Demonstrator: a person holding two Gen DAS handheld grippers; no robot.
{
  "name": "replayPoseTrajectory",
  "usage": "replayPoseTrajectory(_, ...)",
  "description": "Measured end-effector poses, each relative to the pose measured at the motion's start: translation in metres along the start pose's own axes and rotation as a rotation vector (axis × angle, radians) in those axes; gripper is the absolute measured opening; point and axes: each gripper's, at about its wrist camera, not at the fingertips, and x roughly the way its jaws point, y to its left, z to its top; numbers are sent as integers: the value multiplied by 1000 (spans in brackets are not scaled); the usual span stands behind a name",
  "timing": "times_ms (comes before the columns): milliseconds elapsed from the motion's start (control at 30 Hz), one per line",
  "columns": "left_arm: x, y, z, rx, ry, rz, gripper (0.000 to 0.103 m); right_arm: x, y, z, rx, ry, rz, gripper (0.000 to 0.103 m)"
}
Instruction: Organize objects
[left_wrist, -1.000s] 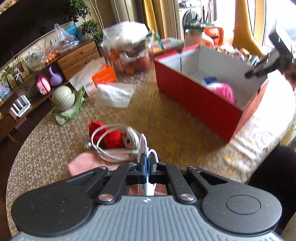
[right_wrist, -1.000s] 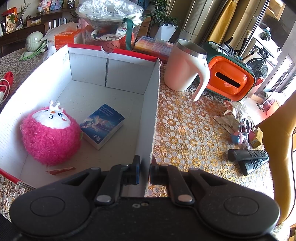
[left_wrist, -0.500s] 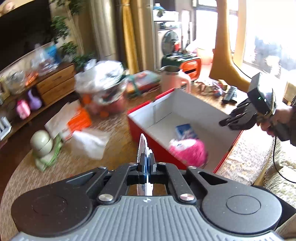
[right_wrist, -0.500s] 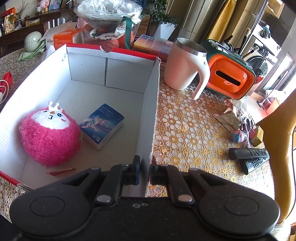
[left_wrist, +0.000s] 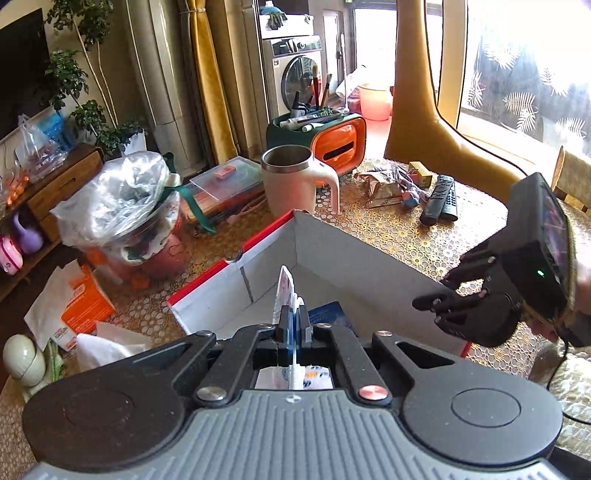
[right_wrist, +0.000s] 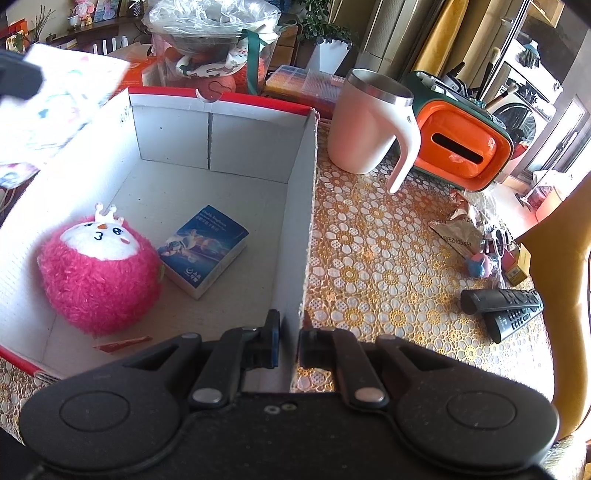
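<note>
My left gripper (left_wrist: 291, 325) is shut on a thin white printed packet (left_wrist: 284, 291), held edge-on above the near side of the red cardboard box (left_wrist: 229, 264). The packet also shows blurred at the upper left of the right wrist view (right_wrist: 59, 99). My right gripper (right_wrist: 288, 343) is shut on the box's right wall (right_wrist: 306, 206); it also shows in the left wrist view (left_wrist: 476, 299). Inside the box lie a pink plush ball with a chick face (right_wrist: 99, 269) and a small blue book (right_wrist: 203, 251).
A white mug (right_wrist: 365, 125), an orange and green case (right_wrist: 461, 147), two remotes (right_wrist: 506, 306), a wrapped fruit basket (left_wrist: 125, 218), an orange carton (left_wrist: 86, 306) and a white pouch (left_wrist: 107, 347) stand around the box on the lace tablecloth (right_wrist: 380, 258).
My left gripper has lifted the packet off the table and swung it right, from the red and pink items over to above the box. My right gripper has kept its hold on the wall.
</note>
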Motion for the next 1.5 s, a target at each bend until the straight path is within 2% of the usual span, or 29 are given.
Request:
replayPoseTrajectory(200, 46, -9, 10, 21, 47, 30, 0, 1, -1, 0, 7, 3, 9, 8)
replayPoseTrajectory(600, 117, -21, 1, 58, 182, 61, 0, -2, -1, 2, 8, 24, 26, 6)
replayPoseTrajectory(900, 140, -24, -11, 51, 269, 64, 0, -2, -1, 2, 7, 28, 33, 6)
replayPoseTrajectory(1100, 144, -23, -15, 14, 311, 25, 4, -3, -1, 1, 8, 29, 31, 6)
replayPoseTrajectory(1200, 143, -23, -17, 2, 316, 8, 11, -3, -1, 1, 8, 29, 31, 6)
replayPoseTrajectory(1233, 141, -23, -17, -1, 313, 9, 17, -3, -1, 1, 9, 29, 30, 6)
replayPoseTrajectory(1267, 140, -23, -17, -4, 311, 11, 30, -3, -1, 1, 10, 29, 30, 6)
replayPoseTrajectory(1300, 138, -22, -17, -9, 308, 14, 36, -4, 0, 1, 10, 29, 29, 6)
replayPoseTrajectory(1333, 136, -22, -17, -12, 300, 15, 55, -4, 0, 1, 10, 30, 28, 6)
replayPoseTrajectory(1367, 133, -21, -17, -14, 286, 18, 66, -4, 0, 1, 11, 30, 28, 6)
replayPoseTrajectory(1500, 119, -19, -15, -30, 249, 12, 67, -5, 1, 0, 12, 31, 27, 6)
